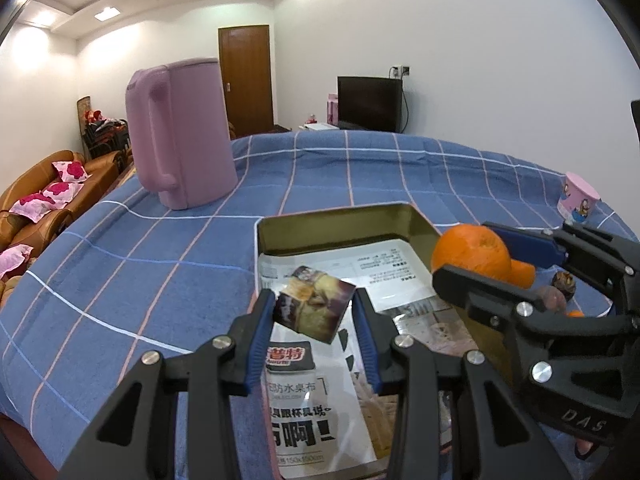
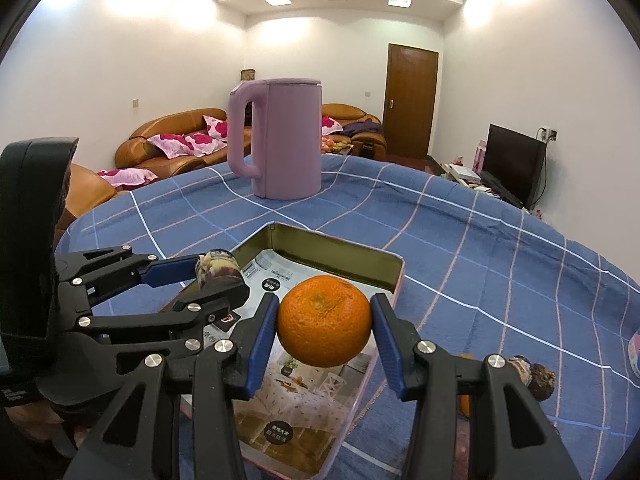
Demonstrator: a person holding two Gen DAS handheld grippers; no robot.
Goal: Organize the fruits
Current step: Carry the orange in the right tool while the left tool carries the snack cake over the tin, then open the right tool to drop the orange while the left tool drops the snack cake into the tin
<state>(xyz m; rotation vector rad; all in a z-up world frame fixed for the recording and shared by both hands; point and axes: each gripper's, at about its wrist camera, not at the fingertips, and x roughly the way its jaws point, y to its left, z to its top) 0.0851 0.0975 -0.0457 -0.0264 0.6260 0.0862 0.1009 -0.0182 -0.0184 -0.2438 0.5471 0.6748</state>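
Both fruits are up in the air, nothing yet laid down. The orange [image 2: 324,321] is clenched between the pads of the right claw [image 2: 325,330], held above the tin tray [image 2: 394,276]. A dark, mottled purple fruit [image 1: 314,303] is gripped in the left claw [image 1: 314,322], also over the tray. Only printed paper [image 1: 384,272] is seen lining the tray, so no fruit appears placed. More fruits [image 2: 538,376] wait on the blue checked worktop [image 2: 480,248], beside the tray.
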